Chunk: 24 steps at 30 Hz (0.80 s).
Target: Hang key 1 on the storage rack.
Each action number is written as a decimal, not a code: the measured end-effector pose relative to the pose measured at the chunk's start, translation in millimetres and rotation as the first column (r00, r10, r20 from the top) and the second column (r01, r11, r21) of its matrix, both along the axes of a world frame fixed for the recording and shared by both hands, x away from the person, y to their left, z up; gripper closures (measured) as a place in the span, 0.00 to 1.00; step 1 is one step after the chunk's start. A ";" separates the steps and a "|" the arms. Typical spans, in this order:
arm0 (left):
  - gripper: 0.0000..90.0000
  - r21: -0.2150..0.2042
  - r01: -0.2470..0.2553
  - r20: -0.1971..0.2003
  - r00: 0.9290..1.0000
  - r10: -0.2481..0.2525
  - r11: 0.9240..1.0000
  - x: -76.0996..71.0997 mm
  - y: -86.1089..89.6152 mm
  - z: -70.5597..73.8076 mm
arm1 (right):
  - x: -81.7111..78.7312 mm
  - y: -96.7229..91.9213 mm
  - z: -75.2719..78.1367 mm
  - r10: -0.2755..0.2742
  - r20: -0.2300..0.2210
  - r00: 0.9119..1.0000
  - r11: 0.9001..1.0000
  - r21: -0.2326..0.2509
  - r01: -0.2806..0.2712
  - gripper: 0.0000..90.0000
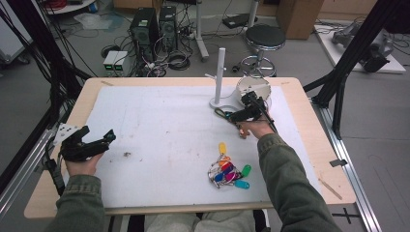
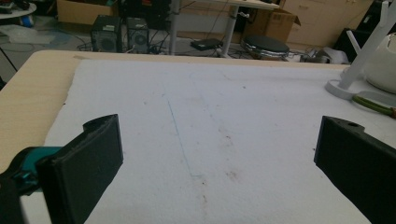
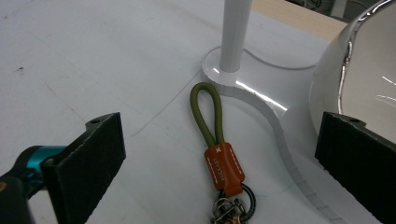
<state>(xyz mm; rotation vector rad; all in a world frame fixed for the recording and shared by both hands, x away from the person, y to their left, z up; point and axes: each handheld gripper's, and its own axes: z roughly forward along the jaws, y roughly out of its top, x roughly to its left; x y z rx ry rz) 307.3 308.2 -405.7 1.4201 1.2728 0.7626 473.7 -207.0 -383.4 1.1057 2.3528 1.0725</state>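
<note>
My right gripper (image 3: 219, 154) hangs wide open over the olive key strap (image 3: 212, 126), just beside the white stand (image 3: 233, 37); left gripper (image 2: 219, 154) wide too.

Open white mat (image 1: 159, 130) is lying ahead of the left gripper (image 1: 99, 140), while the white stand (image 1: 220, 77), the white bowl (image 1: 254, 89) and the olive key strap (image 3: 212, 126) are crowding the right gripper (image 1: 237, 116).

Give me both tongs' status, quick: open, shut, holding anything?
Left tongs: open, holding nothing, over bare white mat.
Right tongs: open, holding nothing, jaws either side of the olive cord keychain lying by the white stand.
</note>
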 end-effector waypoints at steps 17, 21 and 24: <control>0.02 0.004 0.008 -0.002 1.000 -0.008 1.000 0.6 -0.7 -0.6 | 18.8 13.5 -17.3 0.028 -0.113 0.993 0.999 -0.032 -0.032 0.05; 0.02 0.005 0.011 -0.003 1.000 -0.011 1.000 0.7 -1.8 -0.7 | 21.9 13.8 -23.5 0.024 -0.157 0.987 0.999 -0.038 -0.030 0.06; 0.02 0.007 0.013 -0.004 1.000 -0.013 1.000 0.5 -1.4 -0.6 | 24.4 13.0 -27.7 0.014 -0.176 0.984 0.999 -0.049 -0.023 0.06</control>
